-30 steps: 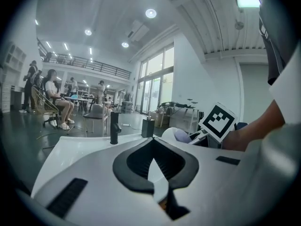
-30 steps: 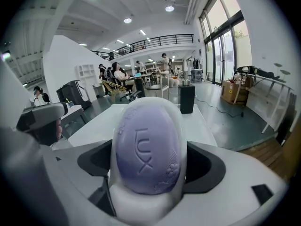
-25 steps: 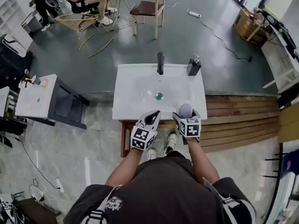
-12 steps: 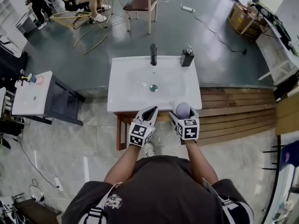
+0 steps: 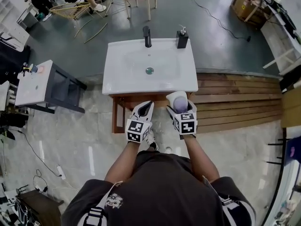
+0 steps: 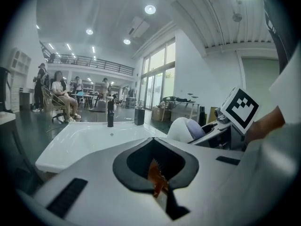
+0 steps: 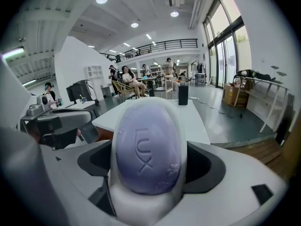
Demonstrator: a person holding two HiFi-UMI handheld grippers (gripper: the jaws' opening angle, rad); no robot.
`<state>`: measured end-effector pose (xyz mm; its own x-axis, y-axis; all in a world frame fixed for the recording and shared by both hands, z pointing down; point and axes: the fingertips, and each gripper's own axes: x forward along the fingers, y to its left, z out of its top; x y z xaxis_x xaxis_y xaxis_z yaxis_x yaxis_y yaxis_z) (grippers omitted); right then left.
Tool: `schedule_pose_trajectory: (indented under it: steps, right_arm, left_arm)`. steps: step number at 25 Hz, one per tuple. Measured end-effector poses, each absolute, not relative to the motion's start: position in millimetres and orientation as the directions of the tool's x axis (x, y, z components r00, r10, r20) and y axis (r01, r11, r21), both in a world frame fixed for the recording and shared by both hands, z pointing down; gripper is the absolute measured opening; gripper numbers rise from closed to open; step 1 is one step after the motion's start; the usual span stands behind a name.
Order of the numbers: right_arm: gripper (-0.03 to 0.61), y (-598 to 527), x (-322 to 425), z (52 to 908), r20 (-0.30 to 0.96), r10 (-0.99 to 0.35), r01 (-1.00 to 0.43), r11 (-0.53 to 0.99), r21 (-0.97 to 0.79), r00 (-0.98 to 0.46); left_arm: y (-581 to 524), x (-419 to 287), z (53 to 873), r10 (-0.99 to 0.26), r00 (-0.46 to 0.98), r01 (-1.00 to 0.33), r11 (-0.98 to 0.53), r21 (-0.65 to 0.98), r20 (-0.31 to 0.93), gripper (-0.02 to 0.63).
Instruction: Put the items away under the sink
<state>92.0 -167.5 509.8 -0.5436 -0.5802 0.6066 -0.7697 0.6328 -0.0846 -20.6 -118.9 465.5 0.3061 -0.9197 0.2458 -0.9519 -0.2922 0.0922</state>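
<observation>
A purple soap bar lies in a white soap dish, and my right gripper is shut on that dish. From the head view the soap and right gripper hang just in front of the white sink's front edge, above the floor. My left gripper is beside it on the left, shut with nothing held. In the left gripper view the left gripper has its jaws closed together, and the soap dish shows to the right. A wooden cabinet frame shows below the sink.
A black faucet and a dark soap dispenser stand at the sink's back edge. A wooden platform lies to the right of the sink. A white-topped side table stands at the left. Chairs and seated people are far behind.
The person has backed away from the sink. Both grippers, with the soap dish, have come off the sink's front edge and now hang in front of it.
</observation>
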Motion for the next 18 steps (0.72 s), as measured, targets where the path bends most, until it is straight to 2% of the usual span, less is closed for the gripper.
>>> schedule_pose_trajectory:
  steps: [5,10,18]
  right_arm:
    - [0.448,-136,102,519,0.605,-0.570,-0.761,0.642,-0.093,-0.555]
    - [0.448,-108,113,534,0.617,-0.549,-0.752,0.651,-0.107,-0.563]
    - [0.448,-96,118,566,0.646,-0.533,-0.767,0.628,-0.130,-0.547]
  left_arm:
    - [-78,-2,481,-0.922,0.276,-0.961,-0.257,0.104,0.271,0.006]
    - [-55,-1,473,-0.942,0.237,-0.970,-0.215,0.117,0.236,0.006]
    - [-39,-3,492,-0.929,0.252,-0.968,-0.236,0.091,0.272,0.006]
